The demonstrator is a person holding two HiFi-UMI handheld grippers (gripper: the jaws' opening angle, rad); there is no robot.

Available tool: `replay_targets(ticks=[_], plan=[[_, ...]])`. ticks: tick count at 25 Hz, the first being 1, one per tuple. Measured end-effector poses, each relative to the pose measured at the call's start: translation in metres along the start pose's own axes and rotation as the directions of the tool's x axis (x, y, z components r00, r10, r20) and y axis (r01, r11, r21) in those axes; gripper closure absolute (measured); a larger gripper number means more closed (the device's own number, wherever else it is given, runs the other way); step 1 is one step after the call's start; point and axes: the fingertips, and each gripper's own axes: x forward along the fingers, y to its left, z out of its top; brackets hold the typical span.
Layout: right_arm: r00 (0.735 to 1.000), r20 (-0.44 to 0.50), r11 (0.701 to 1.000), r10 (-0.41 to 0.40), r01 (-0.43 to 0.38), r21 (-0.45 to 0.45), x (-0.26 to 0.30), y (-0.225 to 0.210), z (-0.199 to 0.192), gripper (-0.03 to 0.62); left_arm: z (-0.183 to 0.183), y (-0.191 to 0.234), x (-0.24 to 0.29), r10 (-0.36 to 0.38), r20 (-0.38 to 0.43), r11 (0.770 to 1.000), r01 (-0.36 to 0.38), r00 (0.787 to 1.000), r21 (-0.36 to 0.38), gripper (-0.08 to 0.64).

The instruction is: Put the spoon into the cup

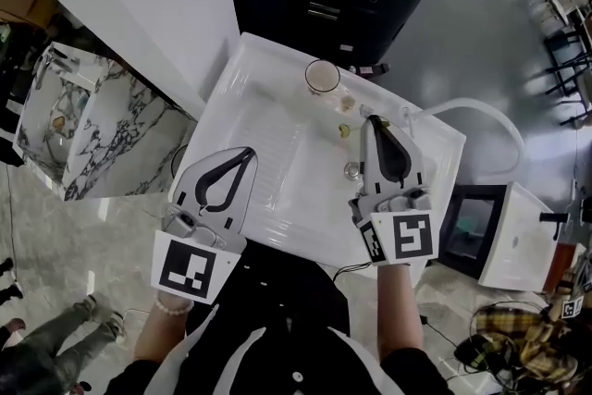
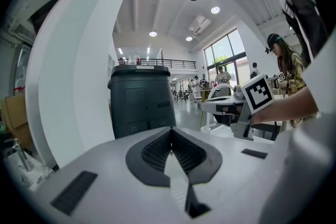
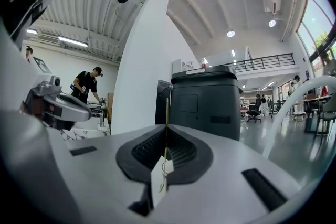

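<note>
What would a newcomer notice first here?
The right hand-held gripper stands out, shut on a thin gold spoon that stands upright between its jaws, over the white tray. The glass cup sits near the tray's far edge. The left hand-held gripper is shut and empty at the tray's near left.

I view the white basin (image 1: 277, 106) steeply from above by head camera; cameras on left gripper (image 1: 248, 153) and right gripper (image 1: 374, 120) look near level, close along their jaws, sharing the dark bin (image 2: 140, 105) mid-frame.
</note>
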Motion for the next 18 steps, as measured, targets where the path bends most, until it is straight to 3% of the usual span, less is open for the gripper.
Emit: replay_targets(ticks=[18], plan=[[1.0,0.005,1.0,-0.026,0.026,0.01,0.091,-0.02,-0.004,0.588,-0.005,0.041,0.011,0.011,0.002,0.999,-0.011,1.0,0.044,0.56]])
